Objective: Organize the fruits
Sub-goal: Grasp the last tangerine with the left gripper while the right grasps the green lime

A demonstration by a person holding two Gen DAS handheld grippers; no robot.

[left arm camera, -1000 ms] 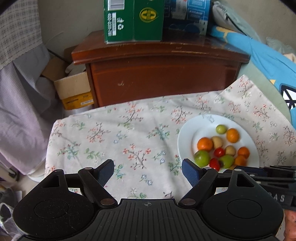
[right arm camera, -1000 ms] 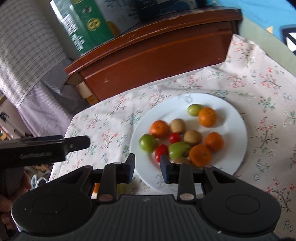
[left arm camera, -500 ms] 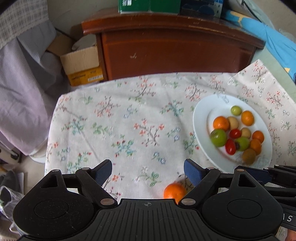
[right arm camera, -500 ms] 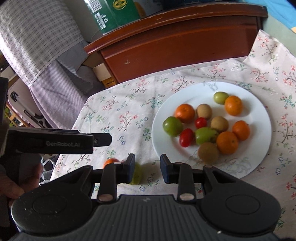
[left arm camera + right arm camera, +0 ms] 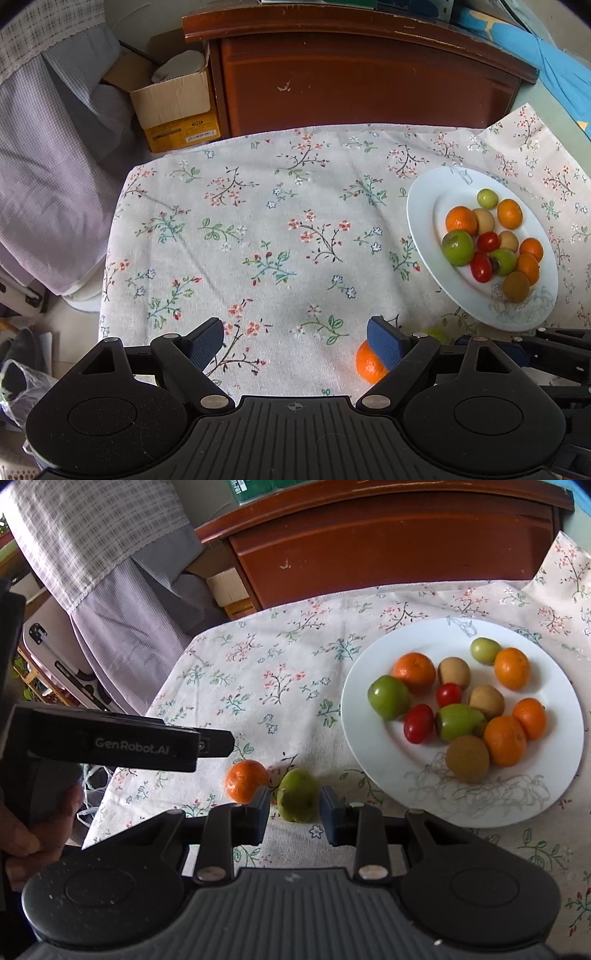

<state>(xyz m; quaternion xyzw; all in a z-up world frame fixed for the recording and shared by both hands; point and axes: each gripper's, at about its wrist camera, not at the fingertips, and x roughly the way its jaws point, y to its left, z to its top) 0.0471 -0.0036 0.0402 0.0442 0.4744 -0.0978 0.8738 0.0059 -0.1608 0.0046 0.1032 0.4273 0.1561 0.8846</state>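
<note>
Fruits are lying mostly on the white plate [image 5: 421,236] at the right of the floral cloth [image 5: 258,229], and through the left wrist view we are seeing a loose orange [image 5: 365,363] on the cloth beside our left gripper [image 5: 295,345], whose jaws are standing wide apart around nothing. Through the right wrist view we are watching our right gripper [image 5: 294,812] hanging with its jaws parted on either side of a loose green fruit [image 5: 297,794], apparently not pressing it yet; the orange [image 5: 245,780] is sitting just beside that. We are judging both fruits light, round and prone to rolling, so we are planning gentle grips across their widest middles.
</note>
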